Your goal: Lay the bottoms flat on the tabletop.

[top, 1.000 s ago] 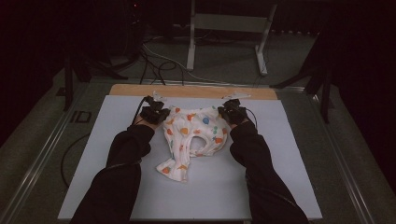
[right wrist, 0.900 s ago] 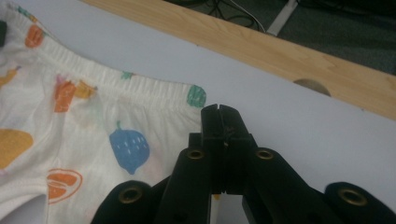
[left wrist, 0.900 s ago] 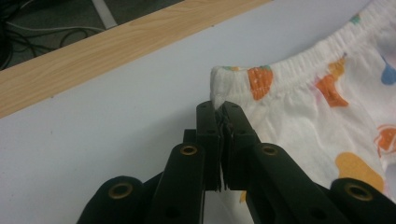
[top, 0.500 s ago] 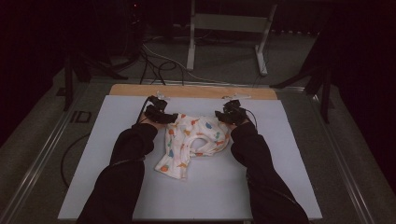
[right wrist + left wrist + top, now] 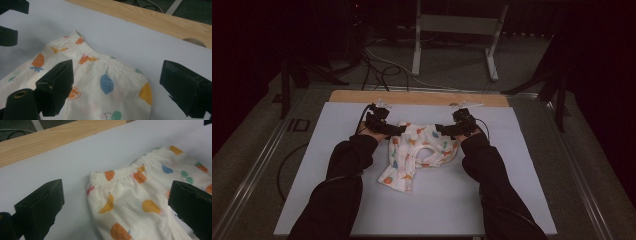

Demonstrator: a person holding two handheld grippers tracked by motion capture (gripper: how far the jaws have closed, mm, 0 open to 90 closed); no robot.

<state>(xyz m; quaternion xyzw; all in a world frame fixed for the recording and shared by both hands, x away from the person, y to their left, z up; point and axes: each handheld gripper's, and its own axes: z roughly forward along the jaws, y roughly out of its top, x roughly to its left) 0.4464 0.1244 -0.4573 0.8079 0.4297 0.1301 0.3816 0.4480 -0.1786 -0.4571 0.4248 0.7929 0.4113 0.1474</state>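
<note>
1. The small cream cotton garment [image 5: 418, 152] carries a scattered fruit print in orange, yellow, blue and green, with touches of pink.
2. The flat table mat [image 5: 512, 165] is plain pale lavender-white.
3. The wooden table edge [image 5: 422, 97] is light tan with a fine grain.
4. Both grippers have matt black jaws.
5. The person's sleeves [image 5: 343, 175] are black.

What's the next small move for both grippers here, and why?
Probably lift both grippers clear and reposition for the next grasp. The left gripper and right gripper have just been opening and now stand wide open, gripping nothing. The fruit-print pants lie released on the white table sheet, waistband flat but the legs still bunched.
</note>
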